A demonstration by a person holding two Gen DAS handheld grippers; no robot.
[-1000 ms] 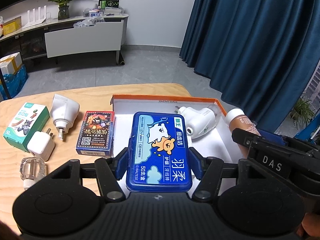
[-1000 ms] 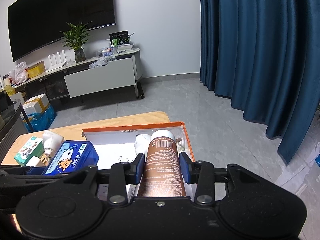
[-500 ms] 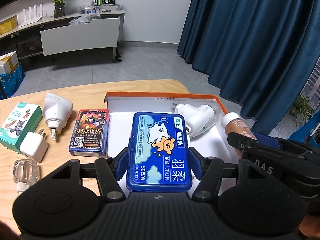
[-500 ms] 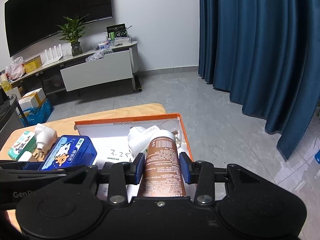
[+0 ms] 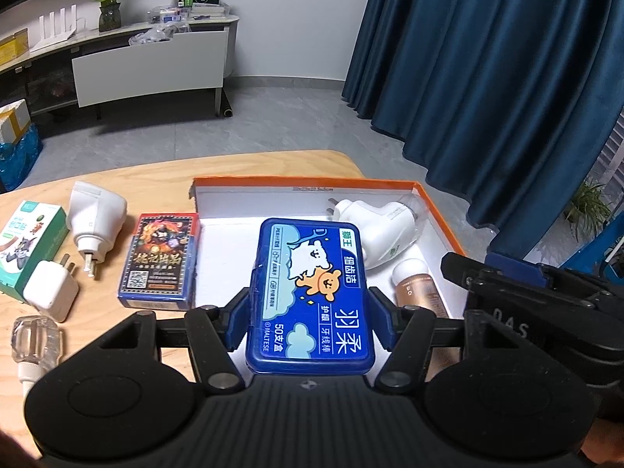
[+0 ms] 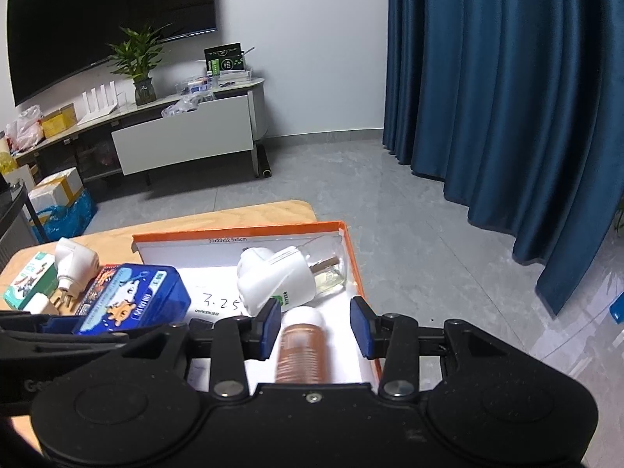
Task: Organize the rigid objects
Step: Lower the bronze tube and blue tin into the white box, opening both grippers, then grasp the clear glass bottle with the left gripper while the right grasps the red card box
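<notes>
My left gripper [image 5: 310, 321] is shut on a blue floss-pick box [image 5: 310, 296] and holds it over the white inside of an orange-rimmed box [image 5: 312, 184]. My right gripper [image 6: 315, 325] is open, its pads apart on both sides of a brown bottle with a white cap [image 6: 301, 345], which looks blurred and lies free in the orange-rimmed box [image 6: 241, 232]. The bottle also shows in the left wrist view [image 5: 418, 288]. A white plug-in device [image 6: 275, 280] [image 5: 380, 226] lies at the box's far right.
On the wooden table [image 5: 117, 173] left of the box lie a card deck box [image 5: 160, 259], a white plug adapter [image 5: 95, 220], a small white charger [image 5: 50, 294], a green carton [image 5: 27, 241] and a clear bottle [image 5: 33, 345]. The table's edge is just right of the box.
My right gripper has opened and let go of the brown bottle, which has dropped into the box. My left gripper still holds the blue box and has shifted slightly.
</notes>
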